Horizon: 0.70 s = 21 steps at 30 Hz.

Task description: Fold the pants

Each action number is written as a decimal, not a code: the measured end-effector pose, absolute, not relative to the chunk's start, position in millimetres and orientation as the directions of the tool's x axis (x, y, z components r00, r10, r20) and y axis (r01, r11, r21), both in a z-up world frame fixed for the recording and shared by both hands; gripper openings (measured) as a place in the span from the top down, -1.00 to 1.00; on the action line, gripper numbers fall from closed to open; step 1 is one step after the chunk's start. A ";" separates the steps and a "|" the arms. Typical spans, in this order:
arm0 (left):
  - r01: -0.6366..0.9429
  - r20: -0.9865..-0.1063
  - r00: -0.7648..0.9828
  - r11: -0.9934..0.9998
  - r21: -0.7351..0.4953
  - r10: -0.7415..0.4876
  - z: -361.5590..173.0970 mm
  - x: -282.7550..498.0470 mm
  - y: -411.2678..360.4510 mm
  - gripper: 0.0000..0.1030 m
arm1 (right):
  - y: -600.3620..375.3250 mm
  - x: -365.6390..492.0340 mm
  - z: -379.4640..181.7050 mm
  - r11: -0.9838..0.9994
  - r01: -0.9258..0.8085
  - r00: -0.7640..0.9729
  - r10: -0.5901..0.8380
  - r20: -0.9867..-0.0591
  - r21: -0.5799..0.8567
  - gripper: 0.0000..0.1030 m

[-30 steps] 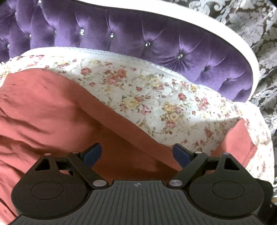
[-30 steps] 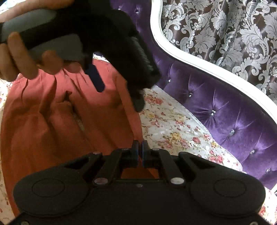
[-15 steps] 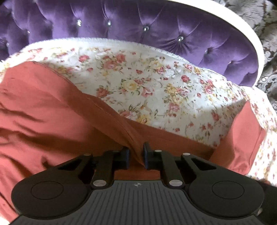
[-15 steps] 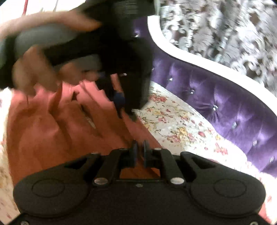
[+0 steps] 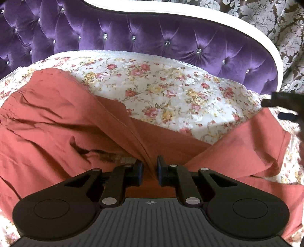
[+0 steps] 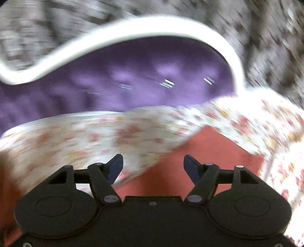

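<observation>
Rust-red pants [image 5: 62,121] spread on a floral bedspread [image 5: 171,91], in front of a tufted purple headboard [image 5: 152,38] with a white frame [image 5: 228,20]; patterned wallpaper [image 5: 275,17] behind. In the left wrist view the garment's bulk lies to the left, creased and partly doubled over itself. One leg [image 5: 252,144] runs out to the right and ends in a straight hem near the bed's right side, so the long axis runs roughly left to right, parallel to the headboard. Which end is the waist cannot be told with certainty.

The left gripper [image 5: 149,169] is clenched on a raised ridge of cloth near the middle of the garment — the fabric rises between its pads in a narrow pleat. The right gripper [image 6: 153,167] has its jaws opening. Nothing is pinched between them, though red cloth and bedspread lie below in a heavily blurred frame; it also appears as a dark shape at the right edge of the left wrist view.

Judged step: re-gripping for a fold along the leg. To do it well, the free gripper should take the hem end squarely — both layers at once — while the clenched one keeps the middle taut, so that the edges line up.
</observation>
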State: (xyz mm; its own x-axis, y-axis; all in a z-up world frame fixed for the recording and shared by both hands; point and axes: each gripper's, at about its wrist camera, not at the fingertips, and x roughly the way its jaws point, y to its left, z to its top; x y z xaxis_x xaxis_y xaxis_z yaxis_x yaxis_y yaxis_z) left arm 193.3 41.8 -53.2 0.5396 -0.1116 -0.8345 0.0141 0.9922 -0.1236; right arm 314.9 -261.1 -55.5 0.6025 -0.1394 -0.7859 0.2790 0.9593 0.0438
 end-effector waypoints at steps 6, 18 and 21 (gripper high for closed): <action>0.015 -0.832 0.546 0.994 -0.111 -0.102 -58.1 186.7 42.0 0.72 | -265.4 349.2 -89.1 0.928 0.372 0.451 -0.189 -0.872 -0.009 -0.30; 0.018 -0.784 0.610 0.992 -0.124 -0.109 -32.2 172.6 47.7 0.72 | -298.8 243.3 -1.2 0.932 0.326 0.686 -0.118 -0.718 0.158 0.89; 0.038 -0.738 0.666 0.993 -0.113 -0.110 -9.7 147.9 50.1 0.72 | -310.2 169.6 30.9 0.919 0.302 0.772 -0.080 -0.631 0.253 0.89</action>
